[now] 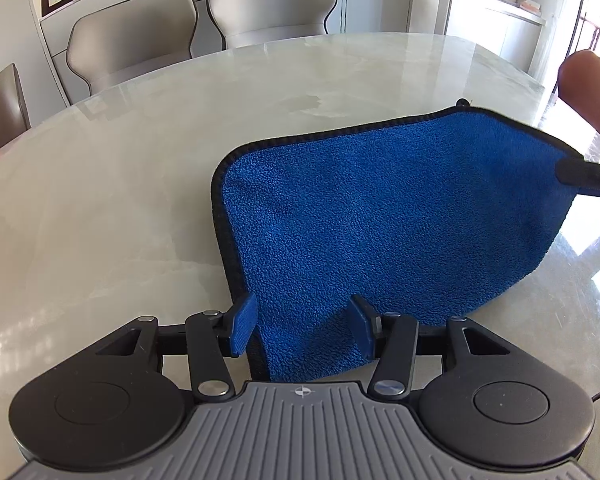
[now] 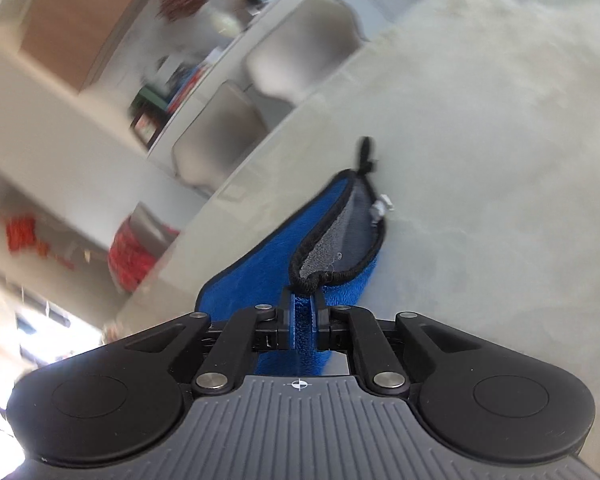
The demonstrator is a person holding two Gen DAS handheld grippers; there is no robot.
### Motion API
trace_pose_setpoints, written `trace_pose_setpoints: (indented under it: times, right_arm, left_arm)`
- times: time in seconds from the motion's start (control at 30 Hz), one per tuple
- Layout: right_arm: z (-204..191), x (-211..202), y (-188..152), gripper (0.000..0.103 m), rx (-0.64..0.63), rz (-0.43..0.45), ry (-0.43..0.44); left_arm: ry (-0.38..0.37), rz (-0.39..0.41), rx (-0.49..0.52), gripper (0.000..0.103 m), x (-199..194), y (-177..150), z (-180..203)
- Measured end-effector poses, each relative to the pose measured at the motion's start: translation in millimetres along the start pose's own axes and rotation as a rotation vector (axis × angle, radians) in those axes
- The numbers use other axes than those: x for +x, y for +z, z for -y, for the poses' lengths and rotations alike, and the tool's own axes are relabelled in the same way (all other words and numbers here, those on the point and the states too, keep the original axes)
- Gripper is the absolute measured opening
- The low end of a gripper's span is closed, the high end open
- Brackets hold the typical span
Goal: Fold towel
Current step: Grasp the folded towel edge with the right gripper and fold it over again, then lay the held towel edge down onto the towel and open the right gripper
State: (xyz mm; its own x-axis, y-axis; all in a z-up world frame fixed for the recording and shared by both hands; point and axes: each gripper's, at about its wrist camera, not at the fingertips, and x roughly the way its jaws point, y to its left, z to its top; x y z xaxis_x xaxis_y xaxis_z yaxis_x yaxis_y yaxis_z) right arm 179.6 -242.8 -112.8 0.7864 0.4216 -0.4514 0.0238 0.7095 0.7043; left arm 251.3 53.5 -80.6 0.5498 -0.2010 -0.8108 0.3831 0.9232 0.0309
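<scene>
soft, floppy towel point(image 1: 360, 208): right tongs point(image 2: 304, 304) pinched on its hemmed corner, left tongs point(image 1: 304, 332) gaping around near edge; best grabbed by corners.

Counter point(image 1: 148, 168): pale marble-look top, glossy, rounded far edge, window glare on right side. Blue towel point(image 1: 360, 208) with black stitched edging lies on it right of centre, near part spread flat, right corner raised off surface. Right wrist view, blurred: towel point(image 2: 260, 276) partly doubled over, grey underside showing, small black loop at far corner.
</scene>
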Motion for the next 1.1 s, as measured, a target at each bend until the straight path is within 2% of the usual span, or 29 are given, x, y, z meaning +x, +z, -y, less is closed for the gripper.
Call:
trace_pose_setpoints:
  times: [0.27, 0.4, 0.6, 0.7, 0.83, 1.0, 1.1]
  right_arm:
    - [-69, 36, 9, 0.008, -0.263, -0.134, 0.127]
    - [-101, 61, 2, 0.008, -0.378, -0.226, 0.178]
    - [-130, 85, -17, 0.008, -0.484, -0.364, 0.231]
    - [-140, 94, -31, 0.008, -0.532, -0.449, 0.248]
    - [-145, 98, -40, 0.008, -0.57, -0.511, 0.255]
    - [-140, 106, -41, 0.01, -0.564, -0.579, 0.245]
    - [-140, 111, -39, 0.015, -0.546, -0.611, 0.241]
  left_arm:
    - [-0.019, 0.016, 0.014, 0.052, -6, -5, -12]
    - [-0.031, 0.023, -0.005, 0.052, -10, -12, -19]
    - [-0.051, 0.032, -0.002, 0.052, -15, -24, -24]
    - [-0.053, 0.03, -0.007, 0.052, -15, -29, -27]
    - [-0.056, 0.029, -0.014, 0.052, -15, -32, -29]
    - [-0.052, 0.018, 0.016, 0.052, -14, -37, -27]
    - [-0.057, 0.014, 0.025, 0.052, -15, -40, -27]
